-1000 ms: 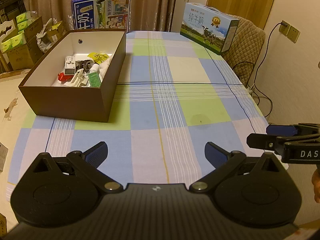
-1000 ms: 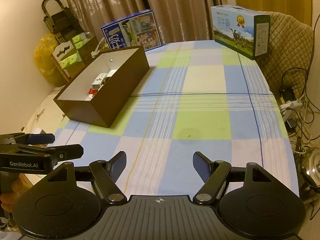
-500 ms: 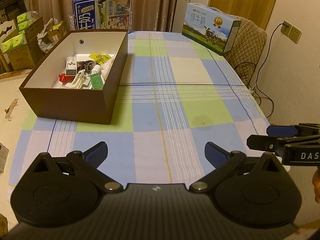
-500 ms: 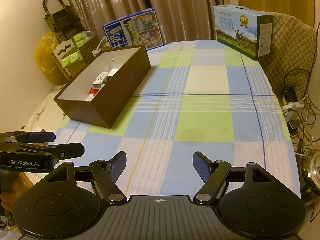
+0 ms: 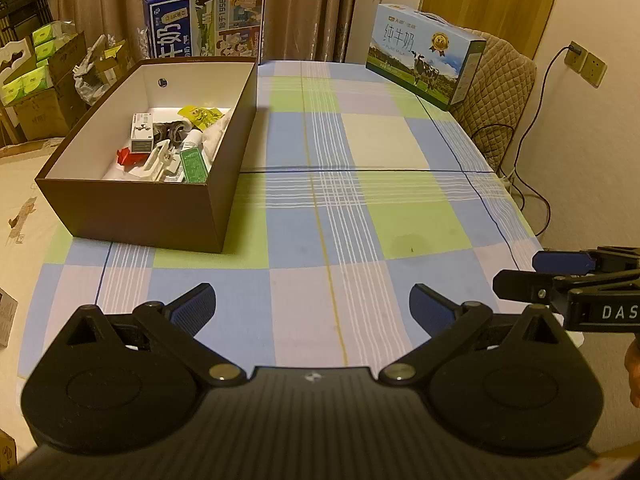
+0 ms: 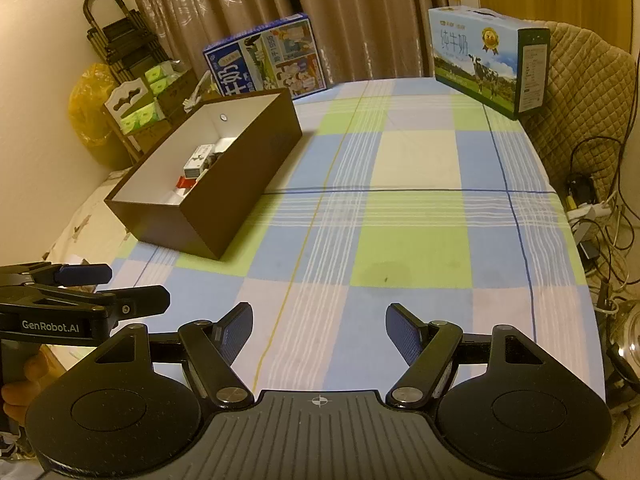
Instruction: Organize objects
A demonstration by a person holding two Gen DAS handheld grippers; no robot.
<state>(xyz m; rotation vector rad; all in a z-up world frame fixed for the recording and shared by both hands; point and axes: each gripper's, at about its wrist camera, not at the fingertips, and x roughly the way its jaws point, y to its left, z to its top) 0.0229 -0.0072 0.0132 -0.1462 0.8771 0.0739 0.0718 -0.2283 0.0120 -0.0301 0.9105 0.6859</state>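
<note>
On the table [image 5: 360,148]: checked cloth, brown box [image 5: 160,208] at its left side.
Box contents: small packets and oddments [image 5: 168,148], heaped together.
Left gripper [image 5: 312,308]: jaws apart, nothing between, above the near cloth.
Right gripper [image 6: 320,330]: jaws apart, empty, beside the left.

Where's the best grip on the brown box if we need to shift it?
Probably the near right long wall of the brown box, tongs coming from above and straddling the rim: the top is open, that wall is thin and upright, and bare tablecloth lies beside it.
</note>
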